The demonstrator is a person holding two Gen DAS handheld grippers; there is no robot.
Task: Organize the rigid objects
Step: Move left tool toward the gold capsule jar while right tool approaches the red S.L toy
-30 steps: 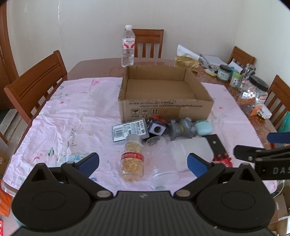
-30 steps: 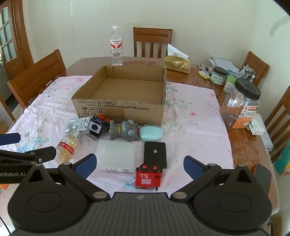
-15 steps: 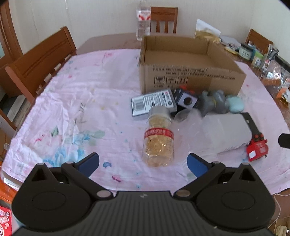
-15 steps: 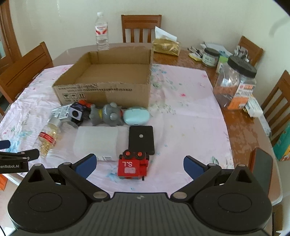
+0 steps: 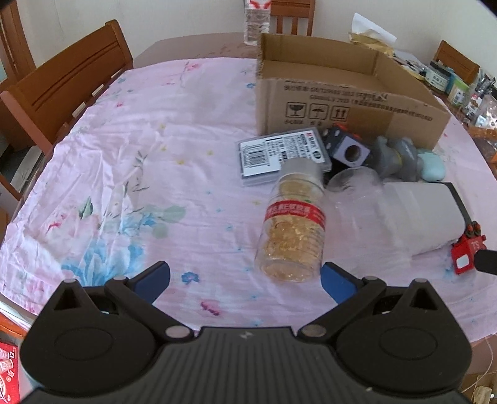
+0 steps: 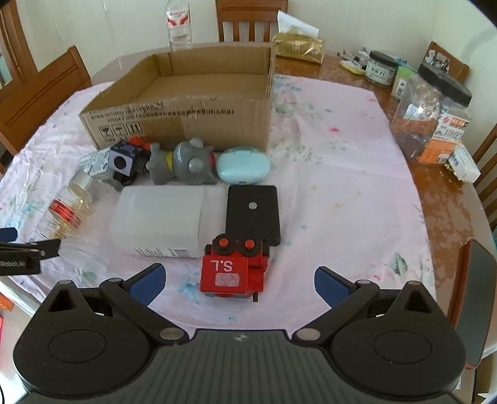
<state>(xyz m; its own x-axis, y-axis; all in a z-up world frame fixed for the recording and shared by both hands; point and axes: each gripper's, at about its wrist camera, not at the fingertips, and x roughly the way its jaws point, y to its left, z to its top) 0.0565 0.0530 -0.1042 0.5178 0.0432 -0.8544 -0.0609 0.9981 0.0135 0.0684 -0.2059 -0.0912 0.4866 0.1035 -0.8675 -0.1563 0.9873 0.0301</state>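
Observation:
An empty cardboard box (image 5: 351, 102) (image 6: 186, 105) stands on the pink cloth. In front of it lie a clear bottle of golden capsules (image 5: 292, 223) (image 6: 66, 208), a flat labelled case (image 5: 282, 155), a dark cube (image 6: 122, 161), a grey toy figure (image 6: 183, 161), a pale blue case (image 6: 242, 164), a white plastic box (image 6: 161, 220), a black slab (image 6: 253, 214) and a red toy train (image 6: 233, 270). My left gripper (image 5: 245, 276) is open, the bottle's base just ahead of its right finger. My right gripper (image 6: 237, 278) is open with the train between its fingers.
A water bottle (image 6: 178, 26) and a gold tissue pack (image 6: 298, 46) stand behind the box. Jars and a large lidded container (image 6: 431, 108) crowd the table's right side. Wooden chairs (image 5: 65, 90) surround the table. A dark phone (image 6: 475, 304) lies at the right edge.
Both grippers have moved forward and down toward the table. The capsule bottle now lies close before my left gripper and the red train sits between my right fingers. Nothing was grasped.

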